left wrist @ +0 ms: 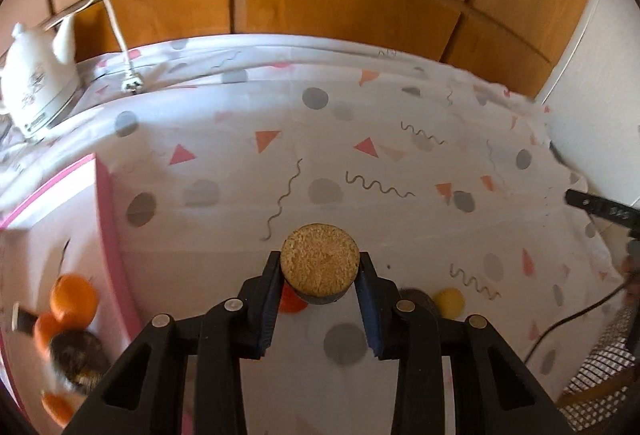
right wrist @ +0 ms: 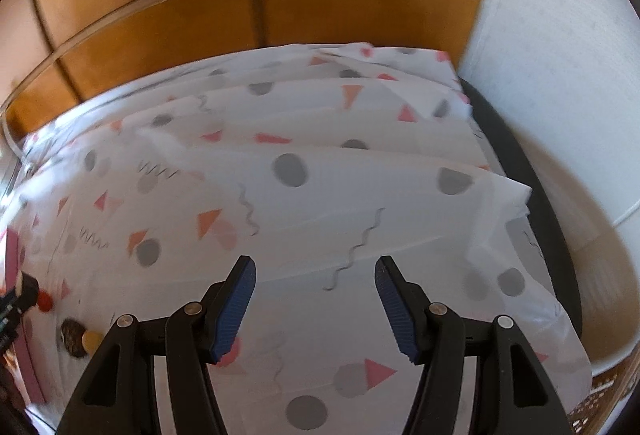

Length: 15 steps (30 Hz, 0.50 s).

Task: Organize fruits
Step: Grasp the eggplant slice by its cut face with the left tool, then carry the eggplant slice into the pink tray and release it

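Note:
My left gripper [left wrist: 318, 263] is shut on a round, cork-topped disc with a dark side [left wrist: 320, 265], held above the patterned tablecloth [left wrist: 360, 155]. A red-orange fruit [left wrist: 292, 301] shows partly under the disc. A yellow fruit [left wrist: 450, 301] lies to the right, beside a dark fruit [left wrist: 416, 299]. Oranges [left wrist: 74, 299] and a dark, blurred fruit [left wrist: 80, 359] sit inside a pink-rimmed box [left wrist: 108, 219] at the left. My right gripper [right wrist: 316, 267] stands open over bare cloth with nothing between its fingers. In its view the yellow fruit [right wrist: 93, 339] and dark fruit [right wrist: 72, 337] lie far left.
A white kettle [left wrist: 36, 83] and a plug with its white cord [left wrist: 132, 85] stand at the back left. Wooden cabinet doors [left wrist: 320, 15] rise behind the table. A white wall [right wrist: 560, 75] and the table's right edge [right wrist: 532, 203] bound the right side. A black cable [left wrist: 568, 327] trails at right.

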{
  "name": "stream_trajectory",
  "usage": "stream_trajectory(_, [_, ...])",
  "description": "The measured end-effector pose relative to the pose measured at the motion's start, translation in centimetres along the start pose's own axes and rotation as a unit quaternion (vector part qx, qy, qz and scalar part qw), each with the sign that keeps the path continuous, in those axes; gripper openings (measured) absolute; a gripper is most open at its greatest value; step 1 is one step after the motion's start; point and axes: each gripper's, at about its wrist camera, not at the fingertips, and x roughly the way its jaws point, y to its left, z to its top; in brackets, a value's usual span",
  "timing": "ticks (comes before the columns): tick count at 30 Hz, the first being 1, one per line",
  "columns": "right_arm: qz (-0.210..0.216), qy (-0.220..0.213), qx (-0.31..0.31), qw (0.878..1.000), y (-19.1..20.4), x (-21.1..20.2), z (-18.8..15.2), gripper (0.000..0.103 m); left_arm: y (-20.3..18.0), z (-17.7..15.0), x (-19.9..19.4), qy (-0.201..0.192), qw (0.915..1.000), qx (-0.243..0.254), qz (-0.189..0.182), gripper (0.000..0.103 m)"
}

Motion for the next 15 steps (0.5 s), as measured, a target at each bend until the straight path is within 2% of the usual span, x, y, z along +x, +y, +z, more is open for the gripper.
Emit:
stream_trajectory(4, [0.016, 0.004, -0.036, 0.999, 1.6, 0.0, -0.5, 0.062, 0.9, -1.5, -2.0, -0.007, 0.9999, -0.011, -0.003, 0.036])
stream_trajectory(10, [0.054, 0.016, -0.113, 0.992, 5.0, 0.3, -1.4, 0.042, 2.5, -3.7, -4.1, -0.008, 0.9994, -0.033, 0.001, 0.036])
stream_trajectory(15, [0.079, 0.038, -0.181, 0.98, 8.0, 0.7, -2.9, 0.035, 4.1, -5.1, -5.4, -0.012, 0.9984, -0.054, 0.007, 0.036])
